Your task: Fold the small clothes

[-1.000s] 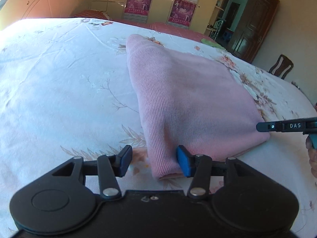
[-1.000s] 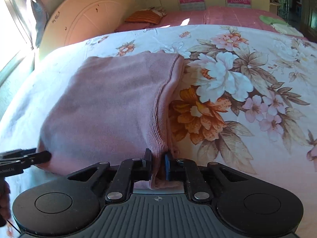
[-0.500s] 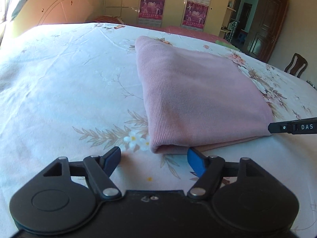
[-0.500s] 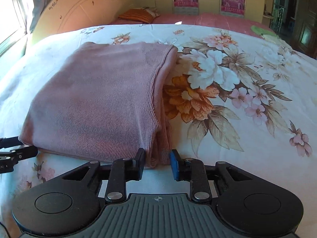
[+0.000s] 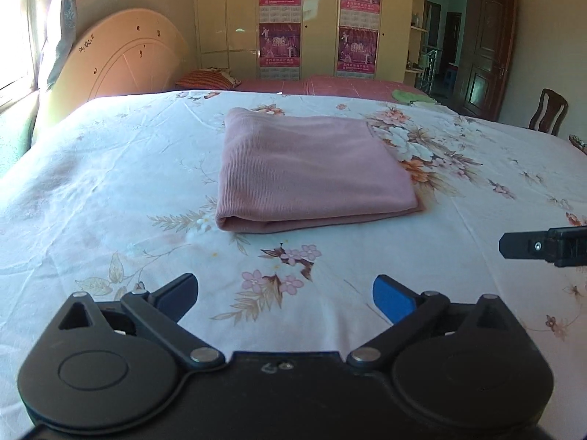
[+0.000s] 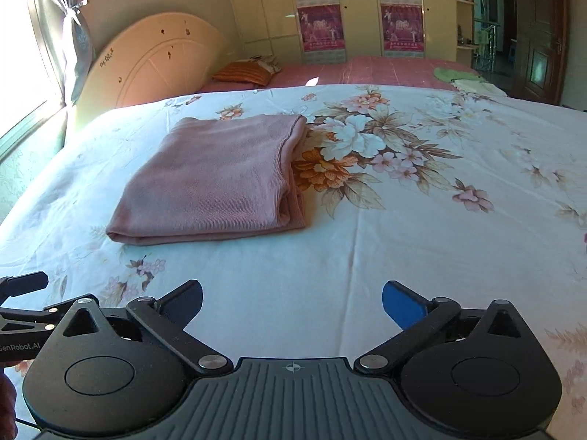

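Pink knit garment [image 5: 312, 168] lies folded into a flat rectangle on the bed, mid-distance, well apart from both grippers, nothing touching it. Near first: left gripper [image 5: 285, 293] has its jaws spreading wide, nothing between them, only the floral bedsheet [image 5: 110, 183] below. Right gripper [image 6: 292, 302] the same, jaws opening, no cloth between the blue pads [image 6: 400, 302]. Each tool shows at the edge of the other's view, side by side over the near part of the bed.

Step in hand, as I judge it: release after the last fold, both tools clear of the garment. Fold looks done: near edge is a rounded fold line, the right side shows stacked open layers, slightly uneven. Next move likely calls for either tidying that right edge or leaving this piece and fetching another; no other small garment is clearly in reach here, so cannot tell which.

Surface: soft mattress, white sheet with a big flower print to the right of the garment, some creases. Farther: curved headboard [image 6: 154, 62] far left by a window with a tied curtain [image 6: 77, 36], striped cushion [image 6: 249, 71], pink bedding beyond. Far wall: cream wardrobe with purple posters [image 5: 280, 18]; dark wooden door [image 5: 484, 51] and a chair [image 5: 548, 110] far right.
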